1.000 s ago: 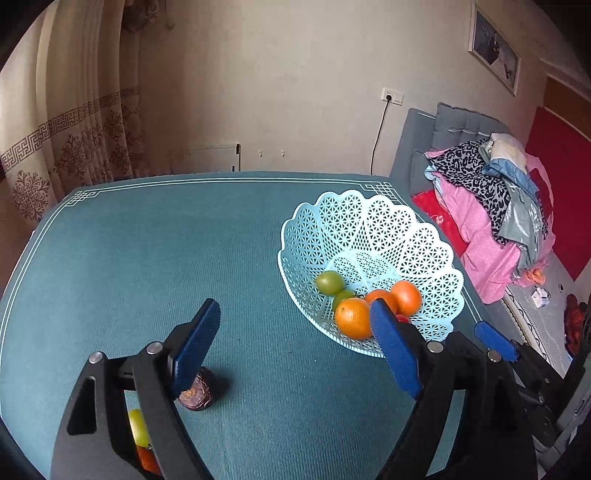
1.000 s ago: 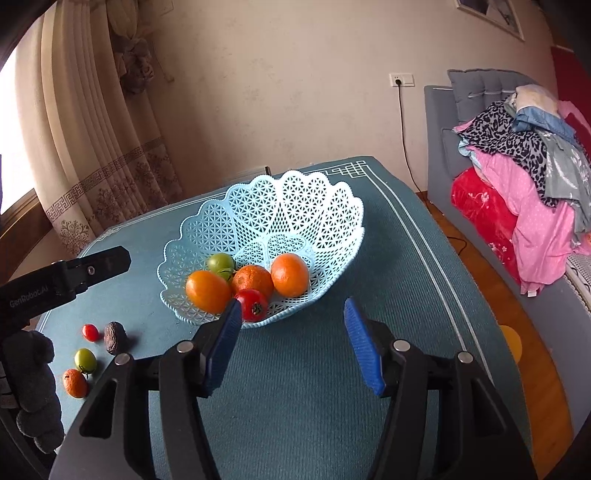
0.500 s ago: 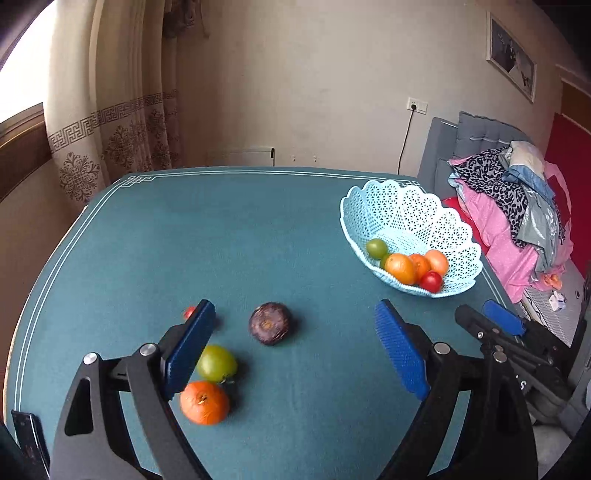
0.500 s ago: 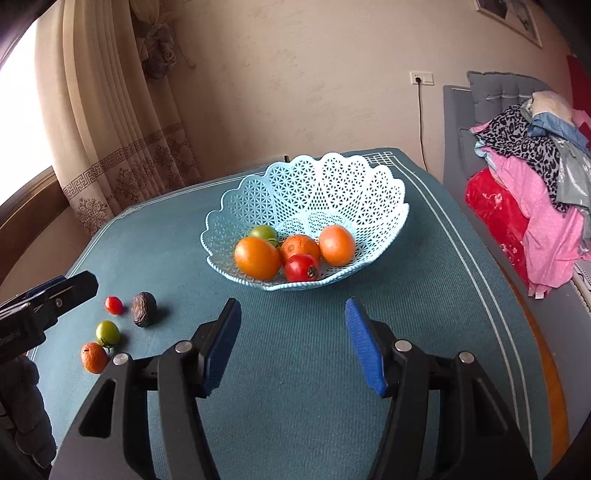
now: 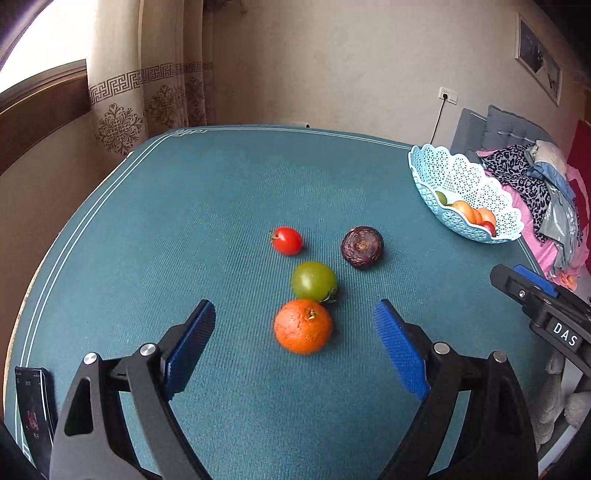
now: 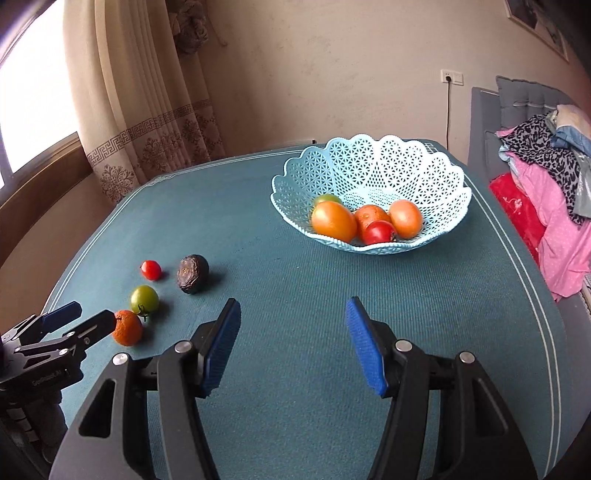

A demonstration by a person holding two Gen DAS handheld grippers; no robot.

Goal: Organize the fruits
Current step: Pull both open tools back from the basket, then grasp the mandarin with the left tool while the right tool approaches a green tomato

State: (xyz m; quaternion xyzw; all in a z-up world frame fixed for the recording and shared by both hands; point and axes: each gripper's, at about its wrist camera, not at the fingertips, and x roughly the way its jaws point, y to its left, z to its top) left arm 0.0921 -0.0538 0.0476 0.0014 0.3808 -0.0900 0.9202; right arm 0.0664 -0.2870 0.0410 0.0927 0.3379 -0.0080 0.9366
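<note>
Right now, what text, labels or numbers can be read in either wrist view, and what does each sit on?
"DAS": white letters on the right gripper body, seen in the left wrist view.
Faint grey lettering on the left gripper body, seen in the right wrist view: too blurred to read.
Phone screen at the table's near left edge: marks too small to read.
Framed picture on the wall: no legible text.

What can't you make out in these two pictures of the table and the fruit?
- Basket contents, left wrist view: its near wall hides most of the fruit.
- Green fruit in the basket, right wrist view: mostly behind an orange fruit.
- Dark device at the table edge, left wrist view: partly behind the left tool; screen unreadable.
- Wall picture, right wrist view: cut off by the frame edge.
</note>
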